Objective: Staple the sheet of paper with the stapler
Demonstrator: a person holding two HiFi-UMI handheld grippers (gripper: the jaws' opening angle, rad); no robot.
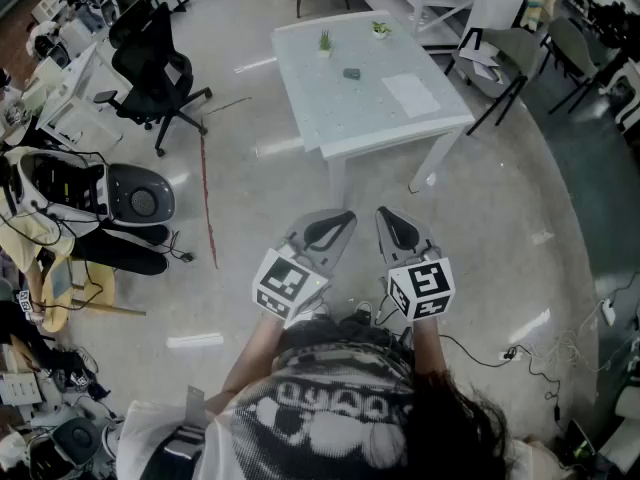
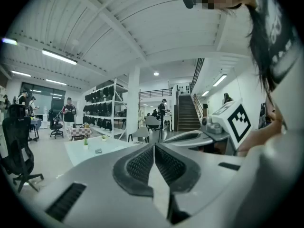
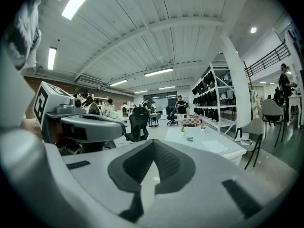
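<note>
Nothing of the stapling has begun, as far as I can judge. The person stands out on the open floor, well apart from the white table (image 1: 330, 128), with both tools held near the body and pointing roughly towards it.

On that table the sheet of paper (image 1: 411, 95) lies flat near the right-hand edge. The small dark thing I take to be the stapler (image 1: 352, 73) sits near it, towards the middle, not touching the sheet. Two little potted plants (image 1: 324, 41) stand at the far side. Neither paper nor stapler looks handled, so the whole job is left: walk up, take the stapler, bring it to the sheet and press.

The left gripper (image 1: 338, 220) has its jaws brought together, ribbed pads meeting along one line, with nothing between them. The right gripper (image 1: 390, 218) is the same: jaws closed tip to tip, empty, touching nothing but each other. Both would have to open before either can take anything.
</note>
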